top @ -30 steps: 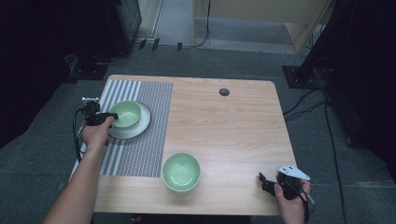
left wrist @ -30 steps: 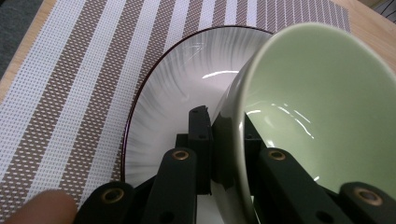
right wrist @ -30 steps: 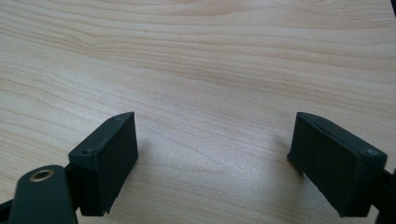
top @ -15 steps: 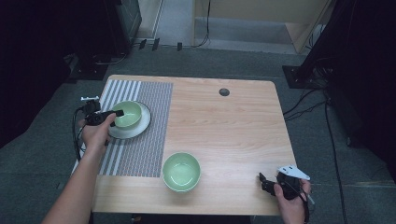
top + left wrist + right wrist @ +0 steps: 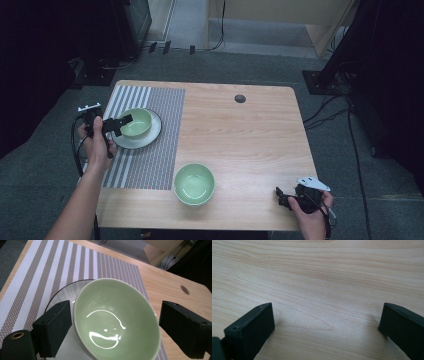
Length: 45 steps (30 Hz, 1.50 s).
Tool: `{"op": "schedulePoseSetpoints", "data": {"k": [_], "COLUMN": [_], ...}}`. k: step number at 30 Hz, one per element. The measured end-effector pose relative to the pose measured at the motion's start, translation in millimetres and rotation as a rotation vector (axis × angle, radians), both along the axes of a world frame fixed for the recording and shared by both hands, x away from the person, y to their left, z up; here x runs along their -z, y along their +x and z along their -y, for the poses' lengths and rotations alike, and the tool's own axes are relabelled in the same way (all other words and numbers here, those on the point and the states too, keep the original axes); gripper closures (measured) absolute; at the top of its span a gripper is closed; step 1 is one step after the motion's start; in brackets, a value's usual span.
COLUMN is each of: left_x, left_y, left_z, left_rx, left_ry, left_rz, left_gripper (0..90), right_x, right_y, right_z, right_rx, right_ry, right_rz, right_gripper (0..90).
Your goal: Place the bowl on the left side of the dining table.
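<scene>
My left tool [image 5: 119, 123], jaws just opened wide, empty, hovers over green bowl [image 5: 135, 122] on plate [image 5: 150, 137], frame left; right tool [image 5: 281, 196] spread.

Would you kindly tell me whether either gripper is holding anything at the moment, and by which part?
Nothing is held: the left gripper has just opened around the green ceramic bowl; the right gripper stands open.

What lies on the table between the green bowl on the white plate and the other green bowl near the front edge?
Between the bowl on the plate and the front bowl, the high view shows the striped placemat and a strip of bare wood.
</scene>
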State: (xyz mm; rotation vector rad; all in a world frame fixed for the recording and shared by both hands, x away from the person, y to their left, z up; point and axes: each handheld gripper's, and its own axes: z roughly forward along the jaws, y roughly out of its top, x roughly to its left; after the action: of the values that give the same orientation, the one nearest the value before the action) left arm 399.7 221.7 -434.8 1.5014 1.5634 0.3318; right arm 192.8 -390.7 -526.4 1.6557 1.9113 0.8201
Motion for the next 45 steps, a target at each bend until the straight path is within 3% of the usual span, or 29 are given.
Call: {"op": "schedulePoseSetpoints", "data": {"k": [7, 24, 34, 45], "left_x": [-7.8, -10.6, -6.5, -0.4], "left_y": [-15.4, -50.6, -75.0, -93.1], "left_z": [2.7, 12.9, 21.4, 26.4], "left_rx": [0.003, 0.024, 0.043, 0.075], "left_ry": [0.037, 0.099, 0.14, 0.161], "left_rz": [0.067, 0.175, 0.223, 0.232], "left_gripper": [10.3, 10.4, 10.4, 10.3], "right_x": [0.0, 0.0, 0.0, 0.0], "right_y": [0.0, 0.0, 0.1, 0.5], "right_z": [-0.2, -0.2, -0.2, -0.4], "right_rx": [0.003, 0.003, 0.003, 0.005], "right_ry": [0.0, 0.0, 0.0, 0.0], "right_rz": [0.0, 0.0, 0.0, 0.001], "right_gripper": [0.0, 0.0, 0.0, 0.0]}}
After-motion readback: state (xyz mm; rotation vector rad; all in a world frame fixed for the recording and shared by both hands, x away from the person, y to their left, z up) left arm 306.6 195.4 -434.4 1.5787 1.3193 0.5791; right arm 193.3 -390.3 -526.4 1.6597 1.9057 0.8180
